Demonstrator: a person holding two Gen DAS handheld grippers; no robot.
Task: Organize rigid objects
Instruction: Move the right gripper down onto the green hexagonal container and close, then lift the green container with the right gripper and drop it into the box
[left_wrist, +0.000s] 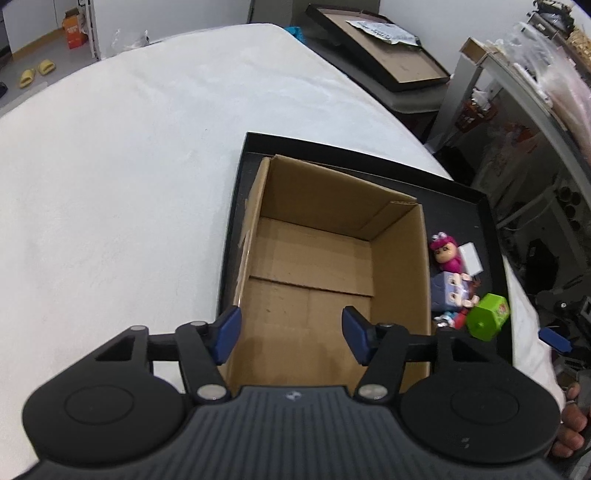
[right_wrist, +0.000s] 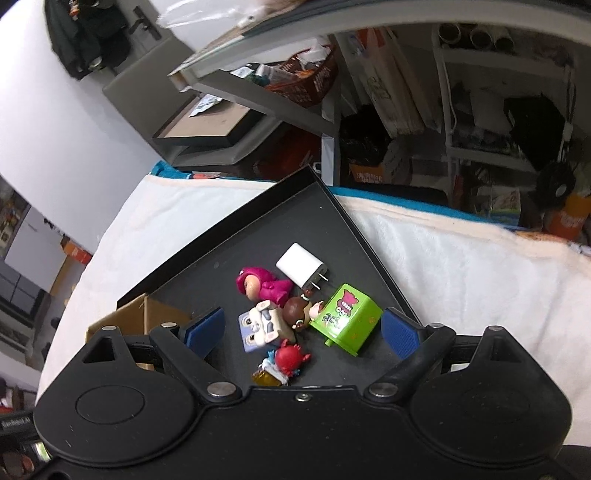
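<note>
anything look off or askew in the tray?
Nothing damaged or spilled. The toys are in a jumbled heap at one end of the black tray: pink doll lying on its side, green block tilted, white charger beside them. The cardboard box is empty.

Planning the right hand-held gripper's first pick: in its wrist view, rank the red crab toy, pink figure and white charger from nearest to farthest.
From the right hand-held gripper:
1. Red crab toy, just below centre, nearest.
2. Pink figure, farther up, left.
3. White charger, farthest, toward the tray's far corner.
</note>
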